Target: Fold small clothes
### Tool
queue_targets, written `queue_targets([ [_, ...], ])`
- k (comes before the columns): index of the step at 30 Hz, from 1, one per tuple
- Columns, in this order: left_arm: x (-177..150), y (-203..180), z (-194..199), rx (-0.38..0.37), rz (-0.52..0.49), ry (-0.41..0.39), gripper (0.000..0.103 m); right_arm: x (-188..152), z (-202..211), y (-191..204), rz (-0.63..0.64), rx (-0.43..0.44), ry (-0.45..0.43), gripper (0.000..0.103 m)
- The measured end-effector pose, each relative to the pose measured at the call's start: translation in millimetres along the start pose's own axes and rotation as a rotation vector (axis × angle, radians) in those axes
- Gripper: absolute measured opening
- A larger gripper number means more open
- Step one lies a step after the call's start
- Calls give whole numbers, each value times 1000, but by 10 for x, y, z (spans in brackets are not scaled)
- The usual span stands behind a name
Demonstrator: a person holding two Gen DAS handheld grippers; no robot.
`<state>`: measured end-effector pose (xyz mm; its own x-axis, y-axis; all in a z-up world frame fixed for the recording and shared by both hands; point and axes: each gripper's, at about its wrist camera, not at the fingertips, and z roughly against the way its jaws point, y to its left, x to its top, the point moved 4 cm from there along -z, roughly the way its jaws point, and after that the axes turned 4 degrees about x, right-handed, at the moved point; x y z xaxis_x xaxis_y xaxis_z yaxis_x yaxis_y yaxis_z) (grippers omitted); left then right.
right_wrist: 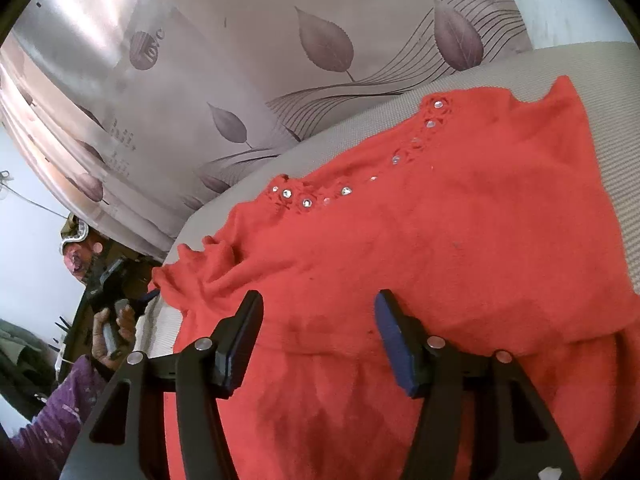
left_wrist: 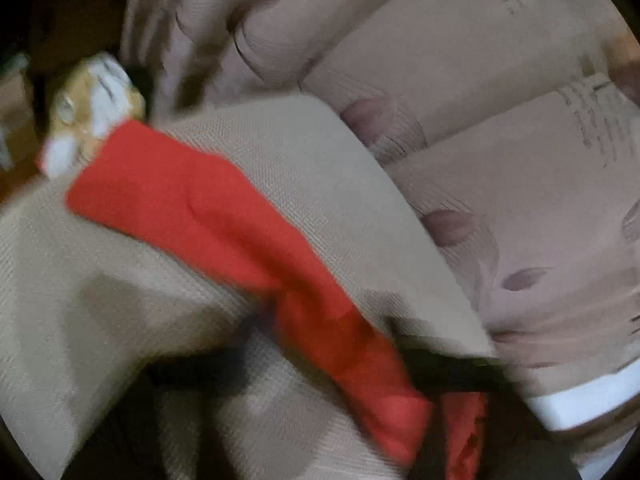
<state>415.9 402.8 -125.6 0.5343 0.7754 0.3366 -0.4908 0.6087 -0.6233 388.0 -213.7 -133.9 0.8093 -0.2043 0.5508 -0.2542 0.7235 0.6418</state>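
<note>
On the beige cushion (right_wrist: 600, 80), red top (right_wrist: 440, 240) lies neckline away; left tool (left_wrist: 404, 354) pinches its sleeve, right tool (right_wrist: 318, 312) gapes.

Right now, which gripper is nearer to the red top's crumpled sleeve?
Left. The left gripper is right at the crumpled sleeve, which runs between its fingers. The right gripper hovers open over the red top at its waist, apart from that sleeve.

Leaf-patterned grey curtain (right_wrist: 320, 80) behind beige woven cushion (left_wrist: 100, 280).
</note>
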Motion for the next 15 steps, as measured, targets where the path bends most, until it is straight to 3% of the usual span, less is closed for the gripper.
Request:
queue_targets([
  [1,-13,53,-49,-15,54,27,7,4,1,-6,-3,4,-2,56],
  [3,-39,-49,64,1,31,-38,7,10,15,-23,-17,15,-11,56],
  [6,-174,-607,382,-82,-87,-107,7,14,51,-60,-40,24,-32,56],
  [9,-526,-1403,673,-189,-235,-107,7,21,88,-97,-64,41,-53,56],
  [15,-1877,-2933,874,-369,-570,1,7,45,260,-279,-169,111,-148,56],
])
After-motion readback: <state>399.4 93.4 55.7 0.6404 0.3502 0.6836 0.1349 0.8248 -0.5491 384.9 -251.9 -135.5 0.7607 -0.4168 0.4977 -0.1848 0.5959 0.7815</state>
